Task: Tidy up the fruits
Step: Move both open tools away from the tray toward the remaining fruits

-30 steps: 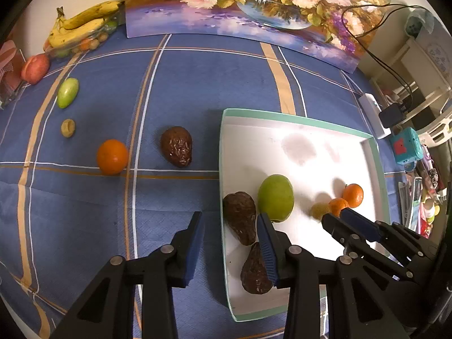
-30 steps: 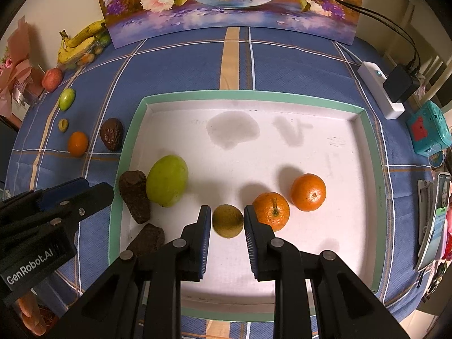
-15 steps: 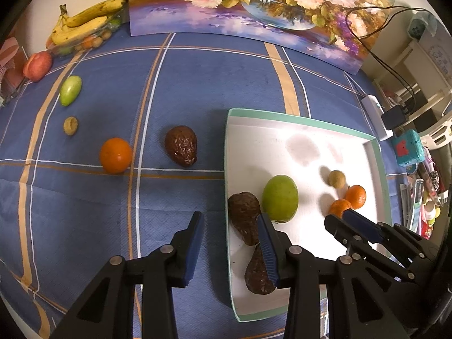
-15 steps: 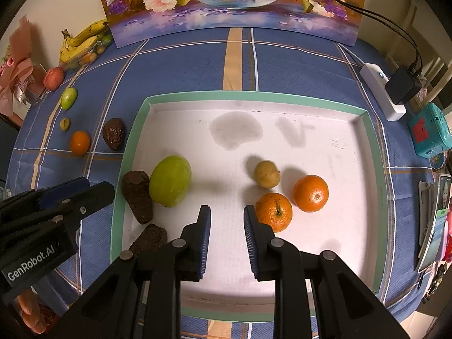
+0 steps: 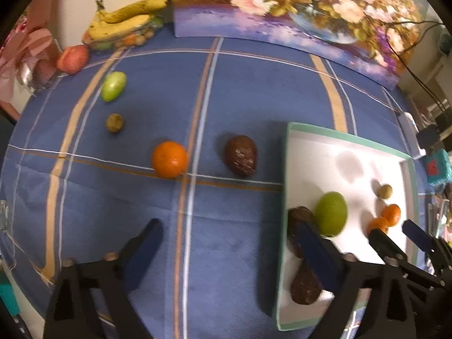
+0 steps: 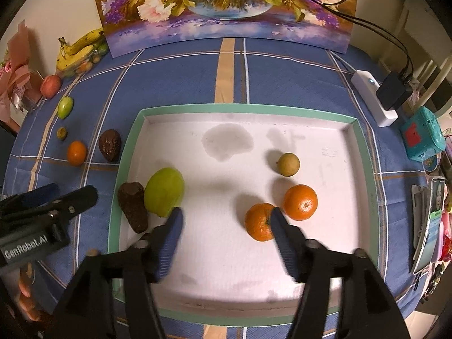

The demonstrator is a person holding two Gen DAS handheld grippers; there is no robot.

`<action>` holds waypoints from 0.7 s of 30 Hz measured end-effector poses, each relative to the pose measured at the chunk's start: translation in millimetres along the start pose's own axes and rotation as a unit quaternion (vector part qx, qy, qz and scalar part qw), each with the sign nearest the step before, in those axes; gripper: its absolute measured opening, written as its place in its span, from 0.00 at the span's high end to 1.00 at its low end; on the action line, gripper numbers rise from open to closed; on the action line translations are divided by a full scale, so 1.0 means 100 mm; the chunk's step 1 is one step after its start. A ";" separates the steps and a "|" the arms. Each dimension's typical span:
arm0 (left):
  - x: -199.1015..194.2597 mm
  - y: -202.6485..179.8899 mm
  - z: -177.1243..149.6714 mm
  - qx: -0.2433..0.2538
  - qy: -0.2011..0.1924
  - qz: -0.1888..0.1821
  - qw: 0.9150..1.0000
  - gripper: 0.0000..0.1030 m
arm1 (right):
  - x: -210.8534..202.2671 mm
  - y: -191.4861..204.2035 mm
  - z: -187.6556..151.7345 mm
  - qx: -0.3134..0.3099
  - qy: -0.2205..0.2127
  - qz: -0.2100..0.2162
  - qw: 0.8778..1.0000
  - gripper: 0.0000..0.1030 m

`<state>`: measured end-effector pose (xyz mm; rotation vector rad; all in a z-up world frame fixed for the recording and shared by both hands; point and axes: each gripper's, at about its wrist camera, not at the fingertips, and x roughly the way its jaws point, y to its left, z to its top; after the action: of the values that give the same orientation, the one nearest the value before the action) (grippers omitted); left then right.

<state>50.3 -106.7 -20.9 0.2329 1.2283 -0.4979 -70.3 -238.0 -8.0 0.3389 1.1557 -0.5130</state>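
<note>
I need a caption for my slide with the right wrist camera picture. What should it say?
Right gripper opening, empty, over a white tray holding two oranges, a green mango and other fruit.

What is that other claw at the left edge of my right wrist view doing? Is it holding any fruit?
Observer: No. The left claw is opening, with nothing between its jaws, only the blue tablecloth beneath.
Operator: How many dark fruits lie in the tray? Its near left corner is hidden from me.
Observer: Two. The first dark fruit lies beside the green fruit. The second dark fruit lies nearer the front corner of the tray.
</note>
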 end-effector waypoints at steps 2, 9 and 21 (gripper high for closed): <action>-0.01 0.03 0.01 -0.001 -0.008 0.010 1.000 0.00 | -0.01 0.00 0.00 -0.001 -0.003 -0.003 1.000 0.26; -0.03 0.09 0.03 -0.003 -0.025 0.041 0.999 0.00 | -0.03 -0.03 0.01 0.001 -0.017 -0.013 1.000 0.16; -0.09 0.27 0.08 -0.020 -0.050 0.057 0.997 0.00 | -0.10 -0.04 0.04 0.016 -0.058 -0.009 0.998 0.05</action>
<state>67.8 -84.4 -12.6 0.2399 1.1201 -0.3805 -72.3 -241.2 3.0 0.3223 1.0392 -0.5609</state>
